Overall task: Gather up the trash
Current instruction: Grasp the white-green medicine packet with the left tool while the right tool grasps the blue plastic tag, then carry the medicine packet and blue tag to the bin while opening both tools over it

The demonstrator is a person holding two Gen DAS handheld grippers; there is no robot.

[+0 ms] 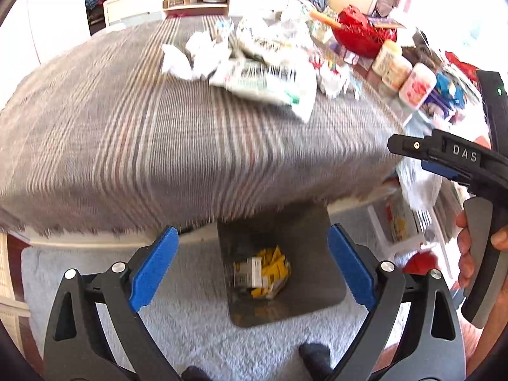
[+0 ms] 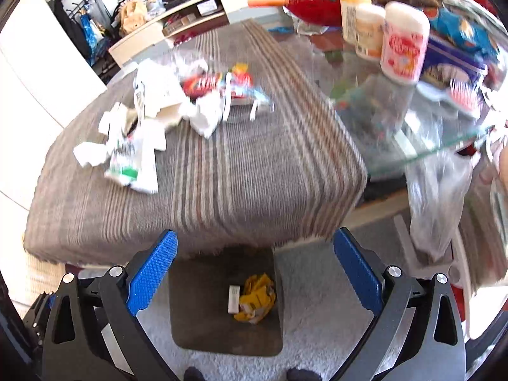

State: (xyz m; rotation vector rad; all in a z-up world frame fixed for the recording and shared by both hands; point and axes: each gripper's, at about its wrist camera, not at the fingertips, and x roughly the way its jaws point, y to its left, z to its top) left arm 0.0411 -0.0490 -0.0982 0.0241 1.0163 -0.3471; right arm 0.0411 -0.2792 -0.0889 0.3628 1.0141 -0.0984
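A dark trash bin (image 1: 304, 273) stands on the carpet below the table edge, holding a yellow wrapper (image 1: 270, 270) and a white box; it also shows in the right wrist view (image 2: 197, 304). A pile of crumpled white paper and wrappers (image 1: 254, 63) lies on the striped grey cloth; it also shows in the right wrist view (image 2: 152, 117). My left gripper (image 1: 252, 270) is open and empty above the bin. My right gripper (image 2: 254, 276) is open and empty above the bin; its body shows at the right in the left wrist view (image 1: 457, 158).
The striped cloth (image 2: 241, 171) covers a glass table. Jars (image 2: 403, 41), a red bag (image 1: 362, 31) and snack packs stand at the table's right. A clear plastic bag (image 2: 435, 197) hangs off the glass edge. A low white shelf (image 1: 197, 0) is behind.
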